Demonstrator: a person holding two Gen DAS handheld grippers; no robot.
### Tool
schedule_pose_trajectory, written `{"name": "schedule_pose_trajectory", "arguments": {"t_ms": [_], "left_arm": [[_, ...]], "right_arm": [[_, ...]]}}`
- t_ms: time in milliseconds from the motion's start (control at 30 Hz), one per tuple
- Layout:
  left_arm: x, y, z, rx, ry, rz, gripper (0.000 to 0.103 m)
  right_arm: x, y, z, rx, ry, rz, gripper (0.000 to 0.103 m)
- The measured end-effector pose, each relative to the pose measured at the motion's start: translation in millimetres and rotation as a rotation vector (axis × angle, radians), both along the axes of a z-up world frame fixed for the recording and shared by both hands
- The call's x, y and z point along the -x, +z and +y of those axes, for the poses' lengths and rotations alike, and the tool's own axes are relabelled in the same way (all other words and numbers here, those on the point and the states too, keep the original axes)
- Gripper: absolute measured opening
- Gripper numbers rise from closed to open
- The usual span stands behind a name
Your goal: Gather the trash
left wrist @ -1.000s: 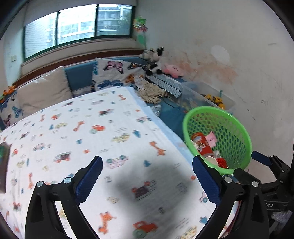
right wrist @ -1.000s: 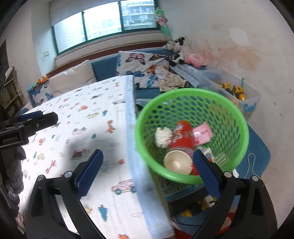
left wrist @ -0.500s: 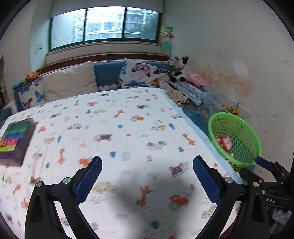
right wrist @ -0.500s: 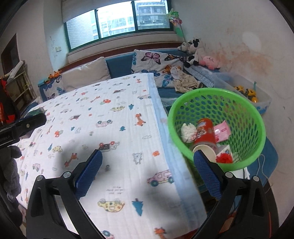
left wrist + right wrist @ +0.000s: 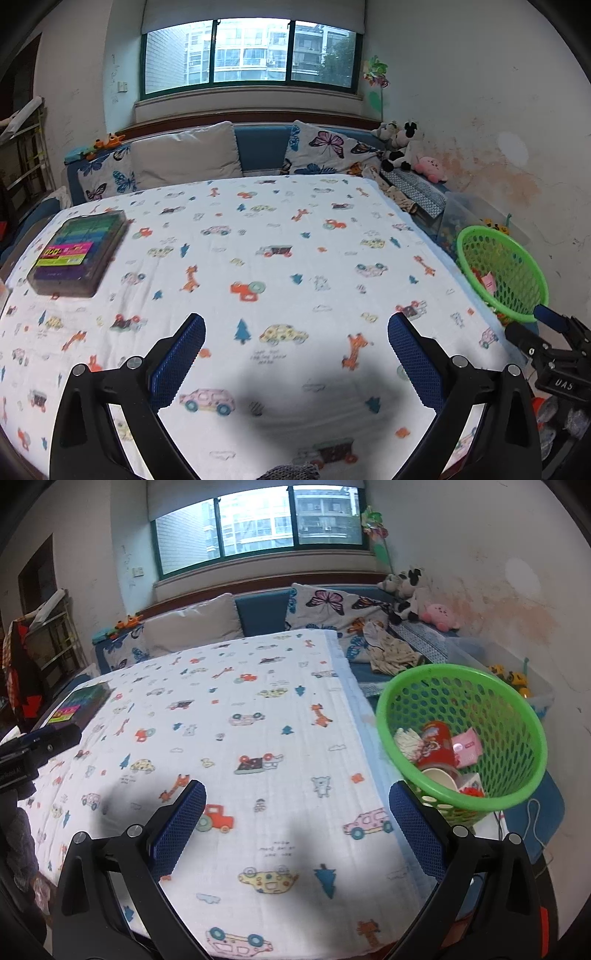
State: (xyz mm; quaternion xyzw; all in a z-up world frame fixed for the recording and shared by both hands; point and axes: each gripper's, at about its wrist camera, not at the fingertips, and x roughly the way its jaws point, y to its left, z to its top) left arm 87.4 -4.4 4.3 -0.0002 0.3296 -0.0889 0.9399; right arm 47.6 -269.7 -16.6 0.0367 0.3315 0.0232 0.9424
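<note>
Trash sits in the basket; both tools empty over the bench.

The trash (image 5: 437,747) — a red cup, a crumpled tissue and a pink wrapper — lies inside the green basket (image 5: 517,716), which stands just off the bench's (image 5: 258,738) right edge. The right tool (image 5: 297,830) hovers over the printed cloth with its jaws apart, as does the left tool (image 5: 295,360). A box (image 5: 79,254) of coloured items rests at the bench's far left.
</note>
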Motion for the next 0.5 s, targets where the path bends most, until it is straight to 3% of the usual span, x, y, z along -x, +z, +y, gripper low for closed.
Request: {"name": "schedule_pose_trajectory", "arguments": {"t_ms": [500], "left_arm": [[18, 1, 6, -0.028, 0.030, -0.027, 0.096]], "right_arm": [[6, 1, 14, 0.004, 0.033, -0.007, 0.099]]}}
